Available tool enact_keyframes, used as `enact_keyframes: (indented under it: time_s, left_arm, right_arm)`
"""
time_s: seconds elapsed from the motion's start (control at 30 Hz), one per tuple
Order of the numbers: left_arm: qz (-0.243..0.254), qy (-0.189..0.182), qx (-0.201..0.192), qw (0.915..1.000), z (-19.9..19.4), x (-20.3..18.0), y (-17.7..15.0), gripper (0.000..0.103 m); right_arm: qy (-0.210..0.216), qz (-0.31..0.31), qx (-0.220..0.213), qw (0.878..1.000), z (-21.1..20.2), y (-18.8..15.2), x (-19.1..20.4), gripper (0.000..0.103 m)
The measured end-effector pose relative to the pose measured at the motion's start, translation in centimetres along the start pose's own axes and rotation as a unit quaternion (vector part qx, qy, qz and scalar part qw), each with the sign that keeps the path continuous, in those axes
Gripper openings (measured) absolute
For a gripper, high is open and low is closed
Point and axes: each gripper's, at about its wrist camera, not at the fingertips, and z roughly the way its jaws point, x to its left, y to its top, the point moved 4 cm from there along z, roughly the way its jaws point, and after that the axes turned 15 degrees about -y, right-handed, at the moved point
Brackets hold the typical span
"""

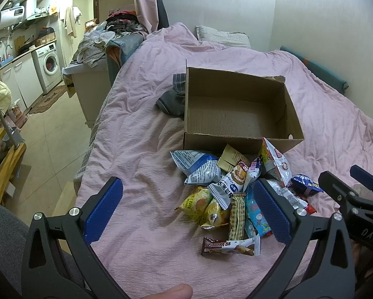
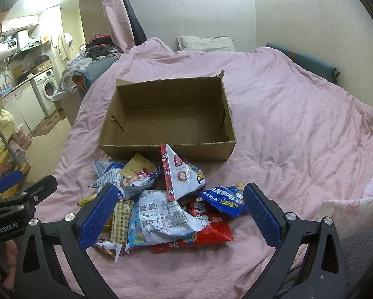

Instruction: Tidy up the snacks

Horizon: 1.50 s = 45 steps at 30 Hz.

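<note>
Snack packets (image 1: 233, 194) heaped on pink bedsheet (image 1: 141, 154) just in front of open cardboard box (image 1: 238, 104), left gripper (image 1: 186, 209) jaws spread wide above heap's left side, holding nothing, right gripper (image 2: 180, 211) jaws spread over red bag (image 2: 211, 234), gripping nothing

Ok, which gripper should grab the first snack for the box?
Right, probably. The right gripper is open with the red snack bag between its fingers; the left gripper frames mostly bare pink sheet. The brown cardboard box is empty.
</note>
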Motion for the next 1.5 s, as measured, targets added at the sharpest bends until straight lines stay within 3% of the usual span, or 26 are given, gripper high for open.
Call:
enact_keyframes:
  time_s: [1.17, 1.3, 1.4, 1.5]
  left_arm:
    - [-0.009, 0.001, 0.012, 0.9999, 0.7, 0.4, -0.3, 0.103]
    - [-0.065, 0.004, 0.035, 0.9973, 1.7, 3.2, -0.4, 0.103]
    - [-0.104, 0.013, 0.08, 0.9912, 3.4, 5.4, -1.7, 0.103]
    - [-0.122, -0.026, 0.132, 0.9835, 5.1, 5.2, -3.5, 0.103]
  right_arm:
    - [0.01, 0.011, 0.014, 1.0, 0.4, -0.1, 0.0, 0.103]
    - [0.013, 0.035, 0.03, 0.999, 0.9, -0.1, -0.8, 0.103]
    - [0.005, 0.04, 0.033, 0.999, 1.1, -0.1, -1.4, 0.103]
    - [0.007, 0.039, 0.035, 0.999, 1.0, -0.3, -1.8, 0.103]
